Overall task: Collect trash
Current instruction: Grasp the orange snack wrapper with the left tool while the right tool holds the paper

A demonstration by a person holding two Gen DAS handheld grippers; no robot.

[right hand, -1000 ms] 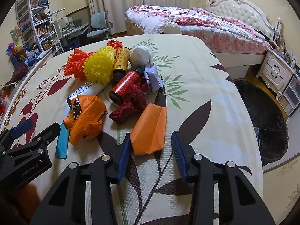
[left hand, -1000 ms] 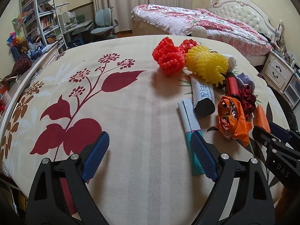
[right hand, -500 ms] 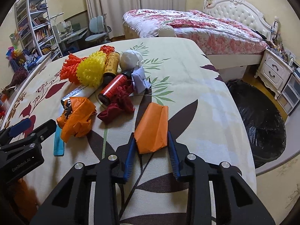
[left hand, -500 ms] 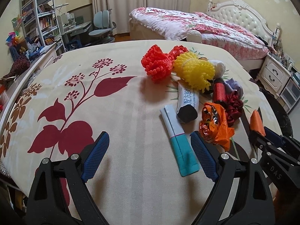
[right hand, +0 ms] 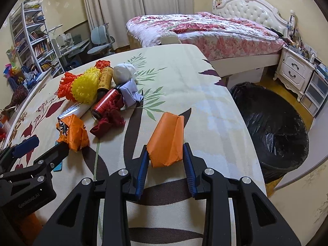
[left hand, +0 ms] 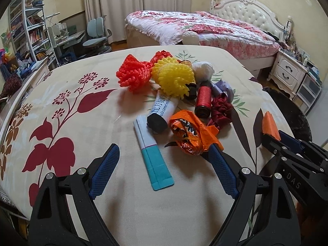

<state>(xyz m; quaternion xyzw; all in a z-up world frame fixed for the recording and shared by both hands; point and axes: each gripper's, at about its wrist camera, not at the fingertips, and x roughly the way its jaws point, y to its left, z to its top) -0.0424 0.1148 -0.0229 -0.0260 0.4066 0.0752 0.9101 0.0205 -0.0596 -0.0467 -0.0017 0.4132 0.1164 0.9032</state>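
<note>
Matt creased orange paper [right hand: 166, 141], glossy black plastic bin liner [right hand: 272, 127], printed cloth cover [right hand: 184, 82], crinkled shiny wrapper [left hand: 190, 131].

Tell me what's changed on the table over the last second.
The right gripper has closed on the orange paper, which lay loose between its open jaws, and its far end now looks raised off the tablecloth. The left gripper stays open and empty; the teal-and-white tube now lies between its jaws. The trash pile hasn't shifted.
</note>
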